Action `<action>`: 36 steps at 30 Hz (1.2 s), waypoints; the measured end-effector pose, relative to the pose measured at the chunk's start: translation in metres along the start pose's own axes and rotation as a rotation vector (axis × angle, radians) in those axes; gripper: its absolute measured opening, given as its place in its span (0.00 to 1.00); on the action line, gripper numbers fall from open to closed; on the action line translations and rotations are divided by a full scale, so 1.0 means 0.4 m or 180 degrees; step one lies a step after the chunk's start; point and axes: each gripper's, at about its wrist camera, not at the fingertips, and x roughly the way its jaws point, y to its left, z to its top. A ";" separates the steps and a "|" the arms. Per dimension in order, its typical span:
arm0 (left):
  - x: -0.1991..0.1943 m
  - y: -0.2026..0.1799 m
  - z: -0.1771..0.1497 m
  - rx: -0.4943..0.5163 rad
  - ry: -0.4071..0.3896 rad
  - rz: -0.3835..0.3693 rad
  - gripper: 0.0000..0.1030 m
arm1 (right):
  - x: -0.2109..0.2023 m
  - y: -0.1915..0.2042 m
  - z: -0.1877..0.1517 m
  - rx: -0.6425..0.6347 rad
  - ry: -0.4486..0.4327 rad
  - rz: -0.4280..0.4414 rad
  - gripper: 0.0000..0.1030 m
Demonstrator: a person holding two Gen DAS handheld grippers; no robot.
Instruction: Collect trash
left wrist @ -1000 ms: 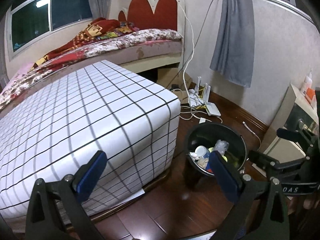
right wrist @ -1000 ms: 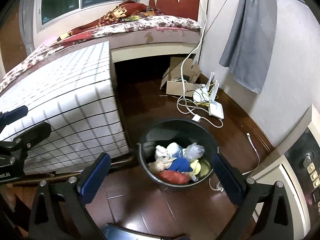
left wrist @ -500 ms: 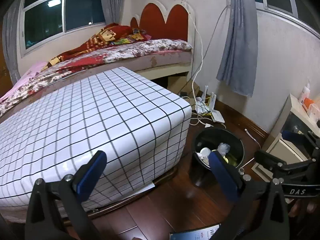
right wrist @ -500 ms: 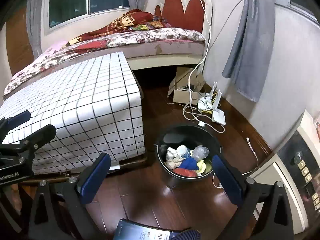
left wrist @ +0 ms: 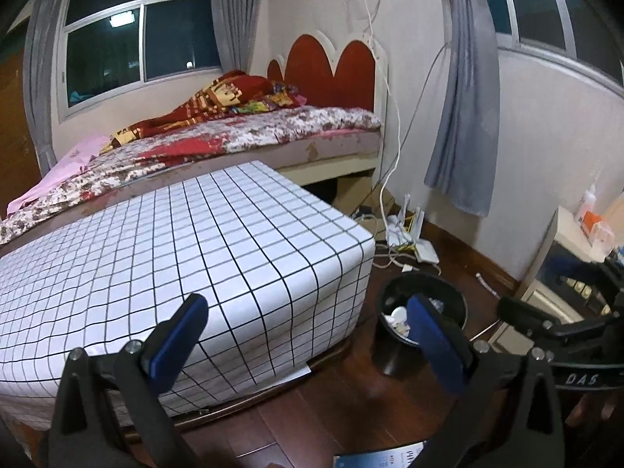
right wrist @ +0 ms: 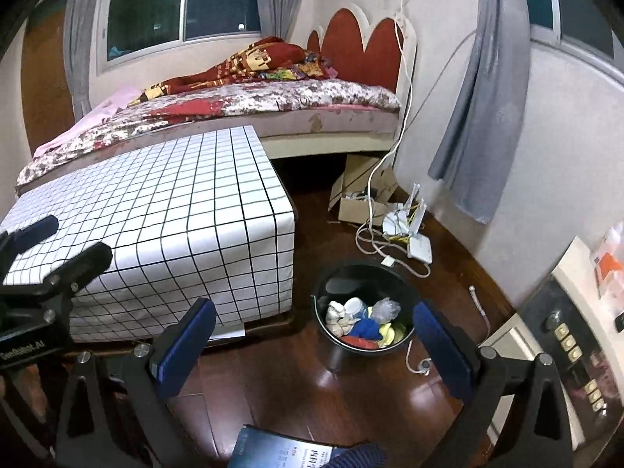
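A black trash bin (right wrist: 331,284) stands on the dark wood floor beside the white checked table (right wrist: 163,210). It holds mixed trash (right wrist: 364,321): white, blue, yellow, red pieces and a clear plastic bag. In the left wrist view the bin (left wrist: 390,347) is partly hidden by my right finger pad. My left gripper (left wrist: 308,331) is open and empty, raised well above the floor. My right gripper (right wrist: 316,335) is open and empty, above and in front of the bin. Each gripper shows at the edge of the other's view.
A bed (right wrist: 253,105) with a red headboard lies behind the table. A cardboard box (right wrist: 358,199), white routers (right wrist: 413,230) and cables lie on the floor near the wall. A cabinet (right wrist: 565,331) stands at right. A printed card (right wrist: 280,452) shows at the bottom edge.
Both grippers have risen and pulled back from the bin, which now looks smaller and farther away. More of the bed, windows and table top has come into view. Both stay open.
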 end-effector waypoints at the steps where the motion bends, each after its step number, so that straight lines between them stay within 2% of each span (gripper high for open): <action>1: -0.013 0.001 0.004 -0.0005 -0.0025 0.0003 0.99 | -0.013 0.007 0.000 -0.0019 -0.0028 -0.0005 0.99; 9: -0.124 -0.002 0.020 0.0012 -0.0247 0.0077 0.99 | -0.107 0.006 0.007 -0.0031 -0.0230 0.0009 0.99; 17: -0.156 -0.009 0.030 0.0048 -0.0314 0.0065 0.99 | -0.177 0.005 0.038 -0.0038 -0.0476 -0.0076 0.99; 25: -0.150 -0.018 0.029 0.0036 -0.0296 -0.0006 0.99 | -0.169 -0.006 0.037 -0.0036 -0.0417 -0.0133 0.99; 36: -0.155 -0.026 0.030 0.0068 -0.0300 0.0020 0.99 | -0.168 -0.011 0.031 -0.0032 -0.0391 -0.0128 0.99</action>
